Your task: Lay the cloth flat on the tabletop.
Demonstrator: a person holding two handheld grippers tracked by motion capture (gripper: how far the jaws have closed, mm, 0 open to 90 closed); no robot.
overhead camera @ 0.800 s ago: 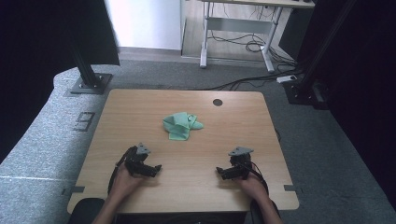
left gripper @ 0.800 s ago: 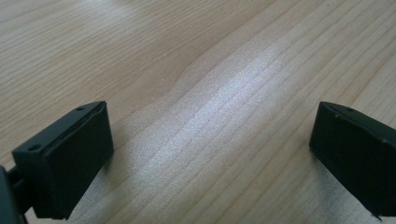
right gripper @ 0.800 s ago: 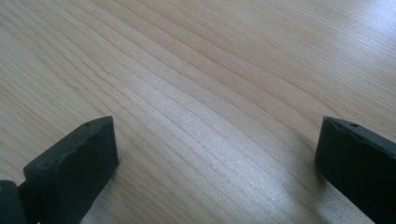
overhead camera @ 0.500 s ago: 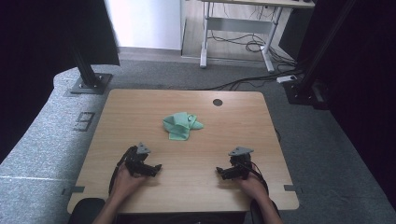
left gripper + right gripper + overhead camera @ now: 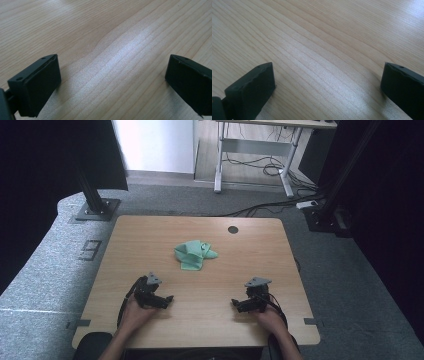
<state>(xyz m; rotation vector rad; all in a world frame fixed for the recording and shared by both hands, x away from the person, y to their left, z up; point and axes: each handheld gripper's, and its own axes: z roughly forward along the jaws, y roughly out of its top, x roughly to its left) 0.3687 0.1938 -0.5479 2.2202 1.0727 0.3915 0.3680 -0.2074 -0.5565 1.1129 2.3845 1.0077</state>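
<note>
**A:** Status on the grippers?

**B:** Left gripper [image 5: 167, 299] sits on the wooden table [image 5: 150, 240] at about 7 o'clock from table centre, held in the person's left hand [image 5: 134, 314]. Right gripper [image 5: 236, 304] is at about 5 o'clock, in the right hand [image 5: 270, 319]. Both near the front edge, well apart from each other, noses pointing inward.

**A:** Jaws?

**B:** Both spread wide, nothing between them. In the left gripper view [image 5: 110, 82] there is bare wood grain between the two black pads; same in the right gripper view [image 5: 325, 87].

**A:** Cloth?

**B:** Green cloth [image 5: 194, 254] lies crumpled near table centre, slightly toward 12 o'clock. Well apart from both grippers, untouched. From the left gripper it's at roughly 1 o'clock, from the right at roughly 11.

**A:** Surface?

**B:** Light wood-grain top, rounded corners, round cable grommet [image 5: 233, 229] at 1 o'clock near the far edge. Soft glare patch on the grain in both gripper views.

**A:** Room?

**B:** Grey carpet [image 5: 60, 270] with a "9" marking [image 5: 90, 250] at 9 o'clock off the table. Black stand base [image 5: 95, 210] at 10 o'clock, another [image 5: 322, 217] at 2 o'clock. Desk frame [image 5: 255, 155] with loose cables [image 5: 250, 167] at 12 o'clock. Dark curtains on both sides.
</note>
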